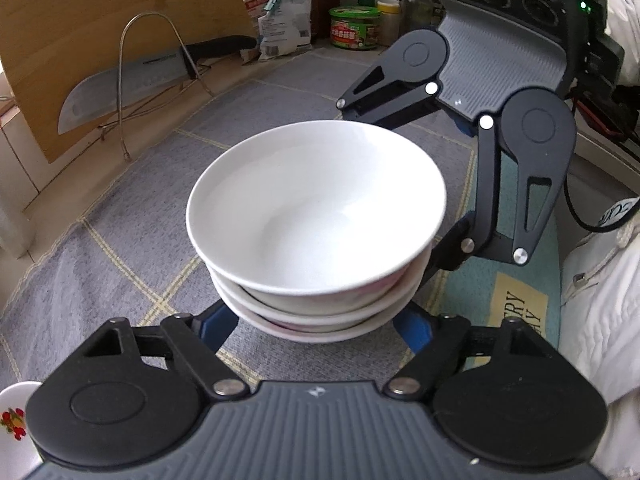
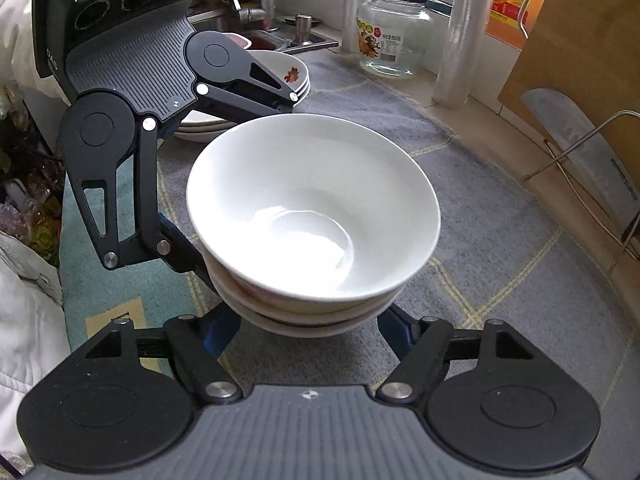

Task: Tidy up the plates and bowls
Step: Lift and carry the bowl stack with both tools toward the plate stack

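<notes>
Sitting on a grey mat [image 1: 120, 240], a stack of white bowls [image 1: 316, 208] is gripped from two sides: the left gripper [image 1: 316, 320] and right gripper [image 2: 310, 320] each close on its lower bowls. Plates [image 2: 296, 76] lie behind.

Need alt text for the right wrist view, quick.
A stack of white bowls sits on a grey mat, clasped low down by the right gripper from the near side and the left gripper from the left. A stack of plates sits behind.
</notes>
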A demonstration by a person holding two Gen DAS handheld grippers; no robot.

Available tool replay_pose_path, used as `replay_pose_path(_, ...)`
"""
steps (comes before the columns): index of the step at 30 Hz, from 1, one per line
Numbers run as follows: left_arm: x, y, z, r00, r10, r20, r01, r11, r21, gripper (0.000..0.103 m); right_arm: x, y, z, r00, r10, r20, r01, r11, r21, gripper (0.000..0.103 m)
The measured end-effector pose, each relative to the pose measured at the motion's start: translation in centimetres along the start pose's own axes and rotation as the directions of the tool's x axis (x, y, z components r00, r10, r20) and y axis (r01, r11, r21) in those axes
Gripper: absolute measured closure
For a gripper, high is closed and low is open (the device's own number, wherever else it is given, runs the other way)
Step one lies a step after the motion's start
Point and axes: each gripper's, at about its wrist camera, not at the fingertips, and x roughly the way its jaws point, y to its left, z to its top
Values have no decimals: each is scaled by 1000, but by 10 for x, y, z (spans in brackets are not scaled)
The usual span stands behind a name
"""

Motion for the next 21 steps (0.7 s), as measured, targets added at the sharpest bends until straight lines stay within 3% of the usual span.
replay_pose_path(21, 2, 3, 3, 998, -60, -16, 60, 998, 31, 16, 9, -8, 5, 998, 59, -21, -60, 997, -39, 19)
